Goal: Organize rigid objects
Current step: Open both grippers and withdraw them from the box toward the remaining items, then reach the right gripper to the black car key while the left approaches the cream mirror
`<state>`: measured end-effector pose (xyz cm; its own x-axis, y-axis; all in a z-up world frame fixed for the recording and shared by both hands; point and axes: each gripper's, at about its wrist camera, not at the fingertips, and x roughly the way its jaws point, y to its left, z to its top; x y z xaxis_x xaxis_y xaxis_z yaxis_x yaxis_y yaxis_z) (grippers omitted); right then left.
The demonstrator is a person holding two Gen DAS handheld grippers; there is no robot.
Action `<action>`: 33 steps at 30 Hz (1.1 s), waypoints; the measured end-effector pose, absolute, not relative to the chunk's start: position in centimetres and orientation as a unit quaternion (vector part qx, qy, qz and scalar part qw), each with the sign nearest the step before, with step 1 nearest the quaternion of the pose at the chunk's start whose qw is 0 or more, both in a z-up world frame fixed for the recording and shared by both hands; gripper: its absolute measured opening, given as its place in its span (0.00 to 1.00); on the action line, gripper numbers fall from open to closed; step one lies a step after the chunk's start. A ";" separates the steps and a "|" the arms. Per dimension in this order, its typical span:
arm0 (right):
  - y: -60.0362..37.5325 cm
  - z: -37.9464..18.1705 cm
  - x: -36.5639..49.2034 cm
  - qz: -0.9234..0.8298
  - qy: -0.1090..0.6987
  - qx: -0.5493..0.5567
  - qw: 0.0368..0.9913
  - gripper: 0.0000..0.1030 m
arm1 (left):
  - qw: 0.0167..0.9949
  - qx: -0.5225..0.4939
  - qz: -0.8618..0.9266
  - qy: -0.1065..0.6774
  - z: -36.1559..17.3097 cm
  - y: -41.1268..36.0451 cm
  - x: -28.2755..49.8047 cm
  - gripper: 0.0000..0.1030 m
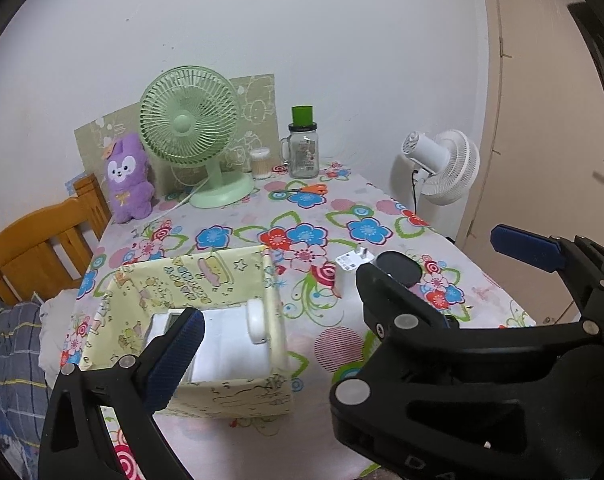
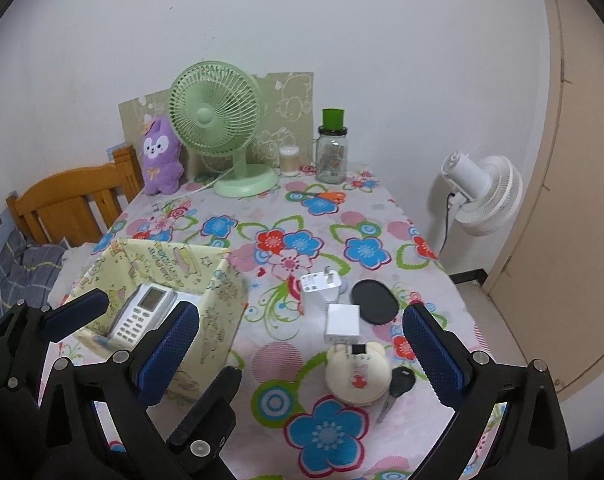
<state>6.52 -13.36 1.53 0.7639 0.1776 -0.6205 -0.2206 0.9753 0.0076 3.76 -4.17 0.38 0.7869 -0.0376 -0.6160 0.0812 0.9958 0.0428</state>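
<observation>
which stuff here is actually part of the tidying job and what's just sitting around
Job: yellow fabric box, remote inside it, two white chargers, black oval pad, round cream case, key.
Lying about: green fan, purple plush, glass jar, scissors.

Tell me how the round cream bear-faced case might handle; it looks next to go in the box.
The cream case looks hard-shelled, so probably stiff. Its domed top may let pads slip. It lies flat, so rolling seems unlikely, though a push could nudge the key beside it.

Key (image 2: 398,386) — blade tip blurred
</observation>
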 end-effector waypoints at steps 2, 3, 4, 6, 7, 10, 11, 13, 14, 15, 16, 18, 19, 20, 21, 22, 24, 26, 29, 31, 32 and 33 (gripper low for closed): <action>-13.9 1.5 6.5 0.103 0.325 -0.031 0.940 1.00 | 0.944 0.033 -0.036 0.326 0.3 -4.5 3.9 1.00; -14.1 1.5 6.6 0.101 0.325 -0.031 0.940 1.00 | 0.944 0.034 -0.037 0.327 0.2 -4.7 4.0 1.00; -14.4 1.4 6.6 0.099 0.326 -0.031 0.940 1.00 | 0.943 0.035 -0.038 0.327 0.1 -4.9 4.0 1.00; -14.7 1.2 6.7 0.097 0.327 -0.032 0.939 1.00 | 0.943 0.036 -0.040 0.328 -0.2 -5.4 4.2 1.00; -15.0 1.1 6.8 0.096 0.329 -0.032 0.939 1.00 | 0.943 0.037 -0.042 0.327 -0.3 -5.6 4.2 1.00; -15.7 0.7 6.7 0.096 0.318 -0.031 0.943 1.00 | 0.943 0.038 -0.049 0.326 -0.7 -6.3 4.3 1.00; -15.9 0.6 6.7 0.096 0.314 -0.032 0.944 1.00 | 0.943 0.039 -0.050 0.326 -0.9 -6.5 4.3 1.00; -16.2 0.4 6.9 0.094 0.315 -0.034 0.944 1.00 | 0.943 0.041 -0.053 0.326 -1.1 -7.0 4.5 1.00; -16.4 0.2 6.9 0.094 0.315 -0.034 0.944 1.00 | 0.943 0.042 -0.053 0.326 -1.2 -7.2 4.6 1.00; -16.6 0.1 7.1 0.095 0.317 -0.033 0.943 1.00 | 0.943 0.042 -0.054 0.326 -1.3 -7.4 4.7 1.00; -16.9 -0.1 7.3 0.096 0.320 -0.031 0.942 1.00 | 0.943 0.044 -0.054 0.325 -1.5 -7.7 4.8 1.00; -17.3 -0.5 7.5 0.095 0.322 -0.031 0.941 1.00 | 0.941 0.049 -0.052 0.330 -1.9 -8.1 5.0 1.00; -17.5 -0.8 7.6 0.095 0.325 -0.033 0.940 1.00 | 0.940 0.052 -0.053 0.334 -2.2 -8.4 5.2 1.00; -17.7 -1.0 7.7 0.094 0.327 -0.036 0.940 1.00 | 0.939 0.050 -0.055 0.335 -2.5 -8.6 5.3 1.00; -17.9 -1.3 7.8 0.093 0.327 -0.038 0.939 1.00 | 0.939 0.048 -0.057 0.337 -2.7 -8.7 5.4 1.00; -18.2 -1.6 7.8 0.093 0.327 -0.039 0.940 1.00 | 0.938 0.046 -0.059 0.338 -2.9 -8.9 5.5 1.00; -18.5 -1.9 7.9 0.092 0.325 -0.038 0.940 1.00 | 0.938 0.041 -0.062 0.339 -3.4 -9.2 5.7 1.00; -19.0 -2.4 8.1 0.092 0.326 -0.033 0.940 1.00 | 0.939 0.039 -0.064 0.336 -3.7 -9.5 5.8 1.00; -19.8 -3.1 8.4 0.091 0.330 -0.026 0.939 1.00 | 0.939 0.045 -0.062 0.335 -4.5 -10.2 6.1 1.00; -20.2 -3.7 8.5 0.087 0.330 -0.027 0.939 1.00 | 0.937 0.048 -0.065 0.341 -5.0 -10.6 6.5 1.00; -20.3 -3.9 8.5 0.085 0.330 -0.029 0.940 1.00 | 0.935 0.047 -0.067 0.345 -5.3 -10.7 6.6 1.00; -20.4 -4.1 8.6 0.082 0.329 -0.031 0.940 1.00 | 0.934 0.047 -0.069 0.347 -5.6 -10.8 6.8 1.00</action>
